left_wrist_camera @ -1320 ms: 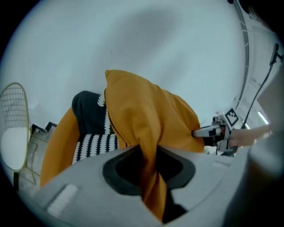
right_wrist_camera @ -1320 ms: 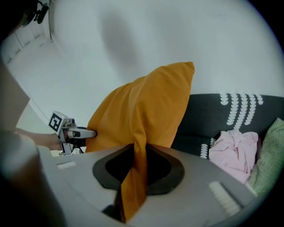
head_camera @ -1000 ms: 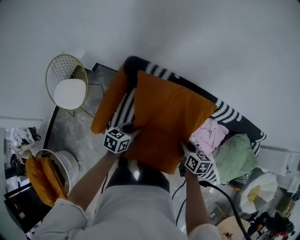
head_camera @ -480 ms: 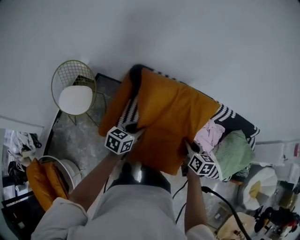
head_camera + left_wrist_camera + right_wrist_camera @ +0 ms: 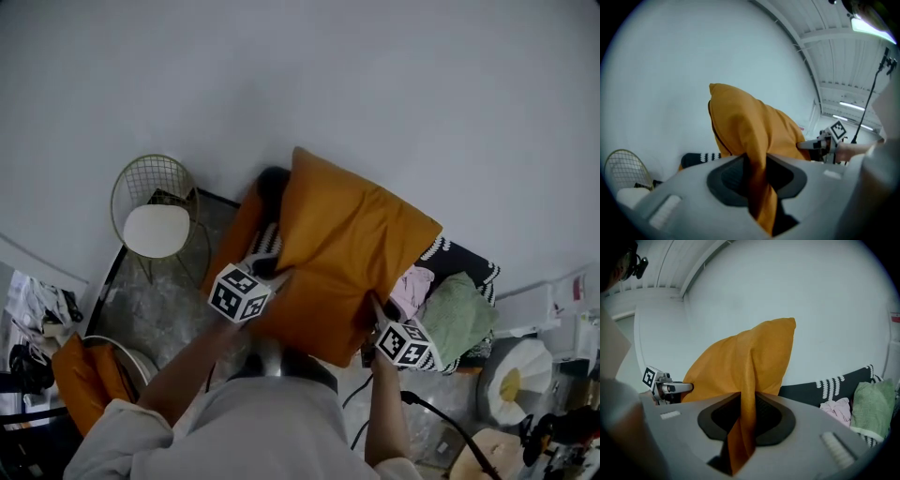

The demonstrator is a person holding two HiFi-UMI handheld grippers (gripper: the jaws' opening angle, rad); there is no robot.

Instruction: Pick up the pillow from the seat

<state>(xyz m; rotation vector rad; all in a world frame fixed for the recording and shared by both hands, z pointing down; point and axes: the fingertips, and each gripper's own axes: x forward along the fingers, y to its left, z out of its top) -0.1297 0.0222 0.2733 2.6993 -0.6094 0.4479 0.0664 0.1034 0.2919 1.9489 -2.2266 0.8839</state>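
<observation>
Orange fabric of the pillow (image 5: 352,248) is pinched at its near edge by both grippers. The pillow is held up in the air before the white wall (image 5: 422,94), over the left part of the seat (image 5: 464,255), a black sofa with white striped marks.

In the left gripper view the left gripper (image 5: 757,176) is seen closed to a narrow gap on a fold of the cover. The fold is pressed between its dark fingers (image 5: 725,179) and hangs out below them. In the right gripper view the same is shown for the right gripper (image 5: 746,417), whose fingers (image 5: 771,420) are clamped narrowly on another fold of the orange cover.

The two grippers are set at opposite lower corners of the pillow, the left one at the left in the head view. Each is visible across the pillow from the other's camera. The pillow is tilted, with one corner raised highest against the wall.

A second orange cushion (image 5: 236,236) is seen leaning at the seat's left end. A pink cloth (image 5: 412,284) and a green cloth (image 5: 457,319) are piled on the seat's right part, just beside each other. A gold wire chair (image 5: 155,208) with a white pad is placed on the grey floor (image 5: 150,300) to the left of the seat, apart from it.
</observation>
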